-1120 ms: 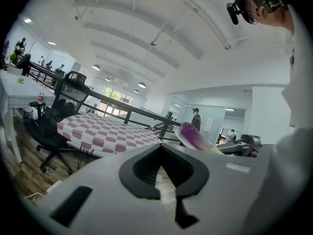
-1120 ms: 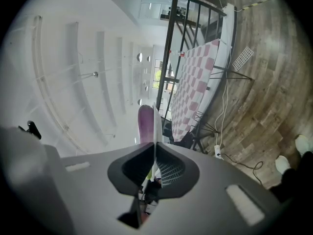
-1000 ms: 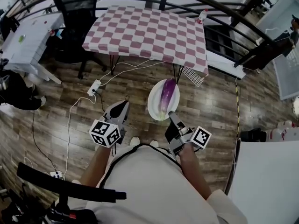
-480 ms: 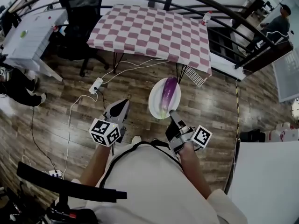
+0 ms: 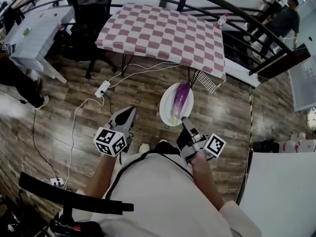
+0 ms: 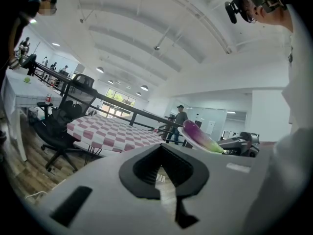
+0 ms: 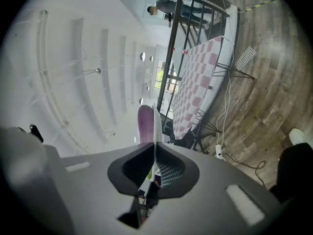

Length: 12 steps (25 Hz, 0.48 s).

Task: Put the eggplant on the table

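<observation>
My right hand-held gripper (image 5: 184,122) is clamped on the near rim of a white plate (image 5: 166,113). The eggplant (image 5: 179,100) lies lengthwise on that plate, its purple end pointing away from me and its pale green end toward the jaws. Plate and eggplant hang over the wooden floor (image 5: 74,102), near the front edge of the desk (image 5: 163,33) with the checked cloth but not yet above it. My left hand-held gripper (image 5: 125,117) has nothing in it; its jaws sit together, off to the left of the plate.

I judge the eggplant smooth-skinned and rounded, so it could roll or slide if the plate tips. It also looks weighty enough to lever against a pinch at a single edge. The plate is stiff and looks glazed and breakable, so the rim could slip in the jaws — I would keep it level.

If I took the eggplant itself, I would close across its thick middle with a mild squeeze. The flesh is probably firm but bruises easily. The tapered end would likely squirt out of the jaws.
</observation>
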{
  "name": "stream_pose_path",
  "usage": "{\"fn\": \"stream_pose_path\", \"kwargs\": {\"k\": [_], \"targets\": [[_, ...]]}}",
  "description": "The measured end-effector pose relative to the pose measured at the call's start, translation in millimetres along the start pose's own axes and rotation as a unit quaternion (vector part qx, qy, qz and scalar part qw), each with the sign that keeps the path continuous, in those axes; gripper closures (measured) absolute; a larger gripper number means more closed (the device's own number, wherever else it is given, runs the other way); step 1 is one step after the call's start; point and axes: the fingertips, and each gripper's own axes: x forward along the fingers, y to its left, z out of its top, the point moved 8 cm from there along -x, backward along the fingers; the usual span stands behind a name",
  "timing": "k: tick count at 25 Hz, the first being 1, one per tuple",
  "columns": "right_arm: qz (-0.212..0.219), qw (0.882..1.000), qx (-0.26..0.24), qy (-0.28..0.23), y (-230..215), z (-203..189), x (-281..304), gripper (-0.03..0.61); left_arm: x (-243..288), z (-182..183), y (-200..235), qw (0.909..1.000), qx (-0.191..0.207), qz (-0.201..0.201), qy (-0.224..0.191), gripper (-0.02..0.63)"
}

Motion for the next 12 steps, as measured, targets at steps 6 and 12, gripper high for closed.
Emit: {"fn": "stream_pose_path", "kwargs": {"k": [6,12], "targets": [[0.004,1.0,0.006,0.003,0.0,5.5,12.5,0.557,2.5,5.9,6.7,1.0,0.003,0.007,0.006,0.609],[0.012,1.0,0.005,0.017,-3.6,17.9,35.7,0.557,10.6,9.8,17.9,0.9997,0.006,0.021,0.01,0.609]]}}
